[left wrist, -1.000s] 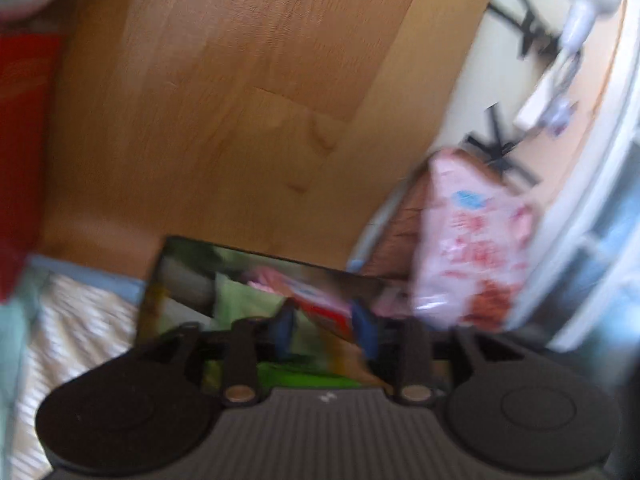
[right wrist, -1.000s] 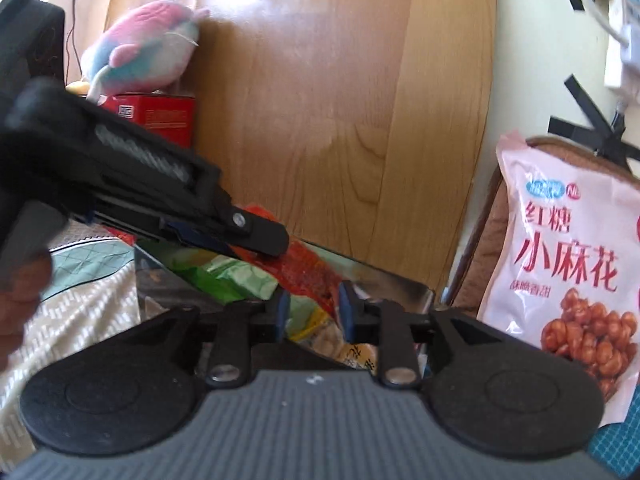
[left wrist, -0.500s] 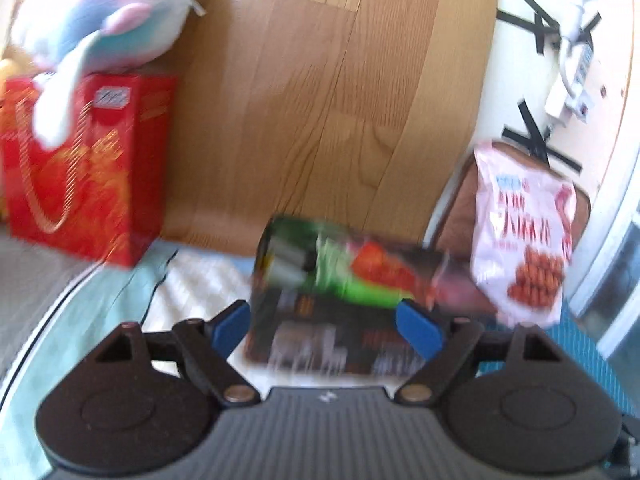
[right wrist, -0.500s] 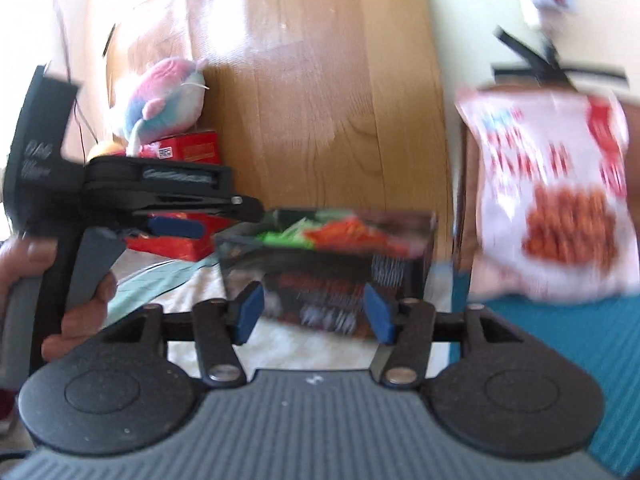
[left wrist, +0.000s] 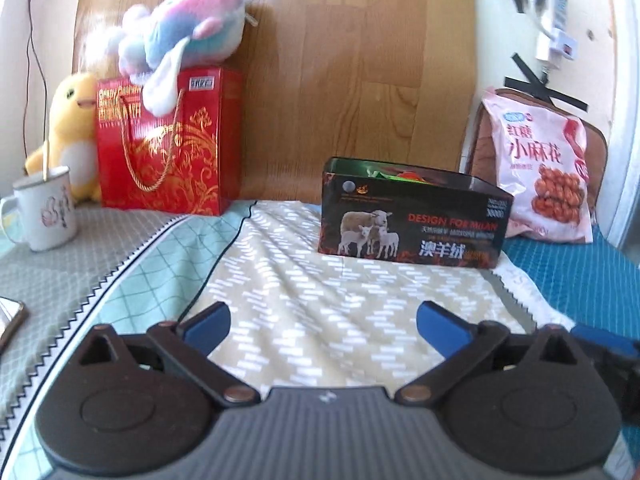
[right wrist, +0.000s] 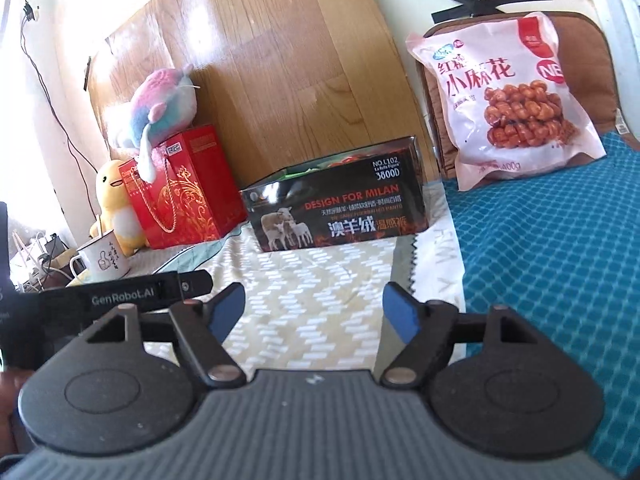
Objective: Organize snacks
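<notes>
A black box (left wrist: pixel 412 220) printed with sheep stands open-topped on the patterned cloth, with green and red snack packets (left wrist: pixel 400 174) showing inside. It also shows in the right wrist view (right wrist: pixel 340 210). A pink snack bag (left wrist: pixel 540 176) leans upright against a brown cushion to its right, and shows in the right wrist view (right wrist: pixel 508 96). My left gripper (left wrist: pixel 322 326) is open and empty, well back from the box. My right gripper (right wrist: pixel 314 310) is open and empty, also back from it.
A red gift bag (left wrist: pixel 168 148) with a plush toy (left wrist: pixel 184 40) on top stands left of the box. A yellow plush duck (left wrist: pixel 72 136) and white mug (left wrist: pixel 44 212) are at far left. A wooden board (left wrist: pixel 340 60) stands behind. A phone (left wrist: pixel 8 320) lies at the left edge.
Both grippers have pulled back from over the box, where they were nearly shut, and opened wide. The box and its snacks now stand farther ahead.
</notes>
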`<state>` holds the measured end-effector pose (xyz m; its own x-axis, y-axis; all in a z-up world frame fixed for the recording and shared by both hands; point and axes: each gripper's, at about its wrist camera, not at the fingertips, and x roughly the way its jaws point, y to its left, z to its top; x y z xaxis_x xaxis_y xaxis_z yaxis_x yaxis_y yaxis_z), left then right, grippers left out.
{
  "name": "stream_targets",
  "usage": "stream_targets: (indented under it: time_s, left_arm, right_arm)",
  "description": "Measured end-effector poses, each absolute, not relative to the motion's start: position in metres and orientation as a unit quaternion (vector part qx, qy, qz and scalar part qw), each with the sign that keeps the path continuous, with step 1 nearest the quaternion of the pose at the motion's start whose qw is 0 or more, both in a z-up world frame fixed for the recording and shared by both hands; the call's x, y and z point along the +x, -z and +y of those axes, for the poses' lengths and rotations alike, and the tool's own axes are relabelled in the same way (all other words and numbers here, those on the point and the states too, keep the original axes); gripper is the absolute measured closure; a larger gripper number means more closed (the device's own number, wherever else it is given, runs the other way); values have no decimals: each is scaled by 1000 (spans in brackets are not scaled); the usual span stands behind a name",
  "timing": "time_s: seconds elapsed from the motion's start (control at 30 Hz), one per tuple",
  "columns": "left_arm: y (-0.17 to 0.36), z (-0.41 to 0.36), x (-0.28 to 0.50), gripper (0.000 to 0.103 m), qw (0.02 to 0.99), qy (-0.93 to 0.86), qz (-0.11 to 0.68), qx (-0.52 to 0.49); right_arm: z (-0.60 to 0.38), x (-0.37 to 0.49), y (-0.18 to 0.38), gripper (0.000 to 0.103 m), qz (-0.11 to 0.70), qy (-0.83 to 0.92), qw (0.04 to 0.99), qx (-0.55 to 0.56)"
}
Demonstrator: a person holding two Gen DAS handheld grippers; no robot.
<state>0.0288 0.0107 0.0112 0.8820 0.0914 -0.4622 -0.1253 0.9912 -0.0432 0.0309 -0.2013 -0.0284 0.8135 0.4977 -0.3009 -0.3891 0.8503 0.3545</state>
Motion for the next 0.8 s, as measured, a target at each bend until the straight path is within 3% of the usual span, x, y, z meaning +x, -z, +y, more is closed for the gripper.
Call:
stream_targets:
  time_s: [0.33, 0.8]
  left_arm:
    - [-11, -15, -1, 0, 981, -79, 173, 39]
    - [-9, -1, 3, 0, 979, -71, 191, 0]
  right_arm:
    - [-219, 19, 30, 18, 161, -235, 940, 189]
    - [-212, 22, 31, 18, 179, -231, 941, 172]
